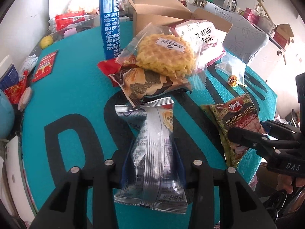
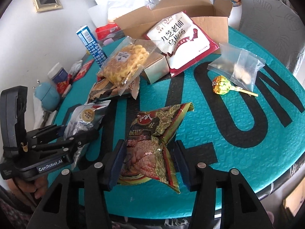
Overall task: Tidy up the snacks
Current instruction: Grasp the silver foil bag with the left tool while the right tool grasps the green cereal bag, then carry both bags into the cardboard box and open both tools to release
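Note:
My left gripper (image 1: 152, 164) is shut on a silver snack packet (image 1: 152, 152), held just above the teal mat; it also shows in the right wrist view (image 2: 83, 122). My right gripper (image 2: 148, 162) is shut on a green and red cereal packet (image 2: 152, 143), pinched at its middle; that packet shows in the left wrist view (image 1: 234, 124). Ahead lie a clear-wrapped yellow waffle snack (image 1: 165, 55) on top of a seaweed snack packet (image 1: 152, 87), and a white and maroon pouch (image 2: 179, 40) leaning against an open cardboard box (image 2: 190, 13).
A blue tube can (image 1: 110, 19) stands at the back left. A lollipop (image 2: 221, 85) and a clear zip bag (image 2: 238, 66) lie to the right. A small gold box (image 2: 155, 70) lies by the pouch. Jars, red packets and a phone (image 1: 13, 171) crowd the left edge.

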`<state>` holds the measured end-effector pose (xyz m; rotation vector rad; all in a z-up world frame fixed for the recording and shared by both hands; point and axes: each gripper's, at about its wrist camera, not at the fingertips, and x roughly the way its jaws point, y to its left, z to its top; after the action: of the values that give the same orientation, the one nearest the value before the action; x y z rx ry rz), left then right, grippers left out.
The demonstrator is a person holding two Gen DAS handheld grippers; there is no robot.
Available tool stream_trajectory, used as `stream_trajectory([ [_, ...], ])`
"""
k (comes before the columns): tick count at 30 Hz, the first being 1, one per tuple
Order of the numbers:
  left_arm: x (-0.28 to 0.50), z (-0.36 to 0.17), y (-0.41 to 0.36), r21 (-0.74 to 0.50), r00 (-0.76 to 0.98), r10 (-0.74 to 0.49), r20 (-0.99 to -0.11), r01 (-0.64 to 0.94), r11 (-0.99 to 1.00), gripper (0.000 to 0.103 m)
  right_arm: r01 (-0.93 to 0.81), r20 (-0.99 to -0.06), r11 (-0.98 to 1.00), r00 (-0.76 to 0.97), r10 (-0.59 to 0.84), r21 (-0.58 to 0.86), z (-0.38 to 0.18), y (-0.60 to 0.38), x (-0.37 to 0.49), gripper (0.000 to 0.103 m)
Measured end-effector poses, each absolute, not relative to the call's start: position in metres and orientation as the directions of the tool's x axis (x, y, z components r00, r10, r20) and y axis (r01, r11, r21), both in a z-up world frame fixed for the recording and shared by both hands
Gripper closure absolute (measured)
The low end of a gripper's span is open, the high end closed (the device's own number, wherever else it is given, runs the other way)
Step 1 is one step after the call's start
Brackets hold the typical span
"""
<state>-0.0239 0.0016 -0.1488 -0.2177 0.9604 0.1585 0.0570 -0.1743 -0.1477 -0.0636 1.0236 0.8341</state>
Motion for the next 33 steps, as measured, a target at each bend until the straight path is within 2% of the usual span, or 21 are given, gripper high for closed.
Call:
stream_trajectory([
  [4,-0.025,-0.151,-0.001,-0.104,0.591,0.062,-0.804,-0.243,0.964,0.063,-0.666,-0.779,0.700,0.286,0.558,0.257,-0.148,-0.163,0.052,0.052],
  [7,-0.027,-0.147,-0.010,-0.026,0.609,0.120,-0.784,-0.226,0.974,0.066,-0.669,-0.777,0.703,0.300,0.553,0.242,-0.143,-0.162,0.047,0.065],
  [9,-0.026,-0.145,-0.014,-0.013,0.612,0.110,-0.783,-0.193,0.981,0.066,-0.675,-0.757,0.688,0.295,0.582,0.266,-0.141,-0.166,0.047,0.070],
  [12,-0.023,-0.140,-0.011,-0.099,0.606,0.023,-0.795,-0.166,0.981,0.066,-0.682,-0.689,0.644,0.281,0.668,0.347,-0.136,-0.178,0.050,0.070],
  [14,-0.022,-0.135,-0.014,-0.090,0.616,0.025,-0.787,-0.154,0.984,0.066,-0.678,-0.677,0.636,0.273,0.683,0.369,-0.133,-0.181,0.052,0.070],
  [17,-0.019,-0.133,-0.018,-0.095,0.616,0.013,-0.787,-0.142,0.985,0.066,-0.685,-0.689,0.651,0.299,0.660,0.326,-0.128,-0.183,0.049,0.070],
  [20,-0.019,-0.129,-0.015,-0.161,0.612,-0.042,-0.790,-0.140,0.977,0.066,-0.686,-0.707,0.667,0.315,0.633,0.291,-0.127,-0.182,0.046,0.070],
  [23,-0.019,-0.118,-0.019,-0.243,0.619,-0.112,-0.778,-0.132,0.961,0.066,-0.685,-0.700,0.658,0.301,0.648,0.314,-0.127,-0.186,0.046,0.070],
  [26,-0.018,-0.101,-0.030,-0.193,0.664,-0.077,-0.744,-0.102,0.976,0.066,-0.677,-0.690,0.652,0.290,0.663,0.342,-0.126,-0.191,0.048,0.070],
  [33,-0.014,-0.074,-0.040,-0.119,0.725,-0.036,-0.688,-0.065,0.991,0.066,-0.669,-0.678,0.679,0.350,0.647,0.303,-0.107,-0.198,0.047,0.070],
])
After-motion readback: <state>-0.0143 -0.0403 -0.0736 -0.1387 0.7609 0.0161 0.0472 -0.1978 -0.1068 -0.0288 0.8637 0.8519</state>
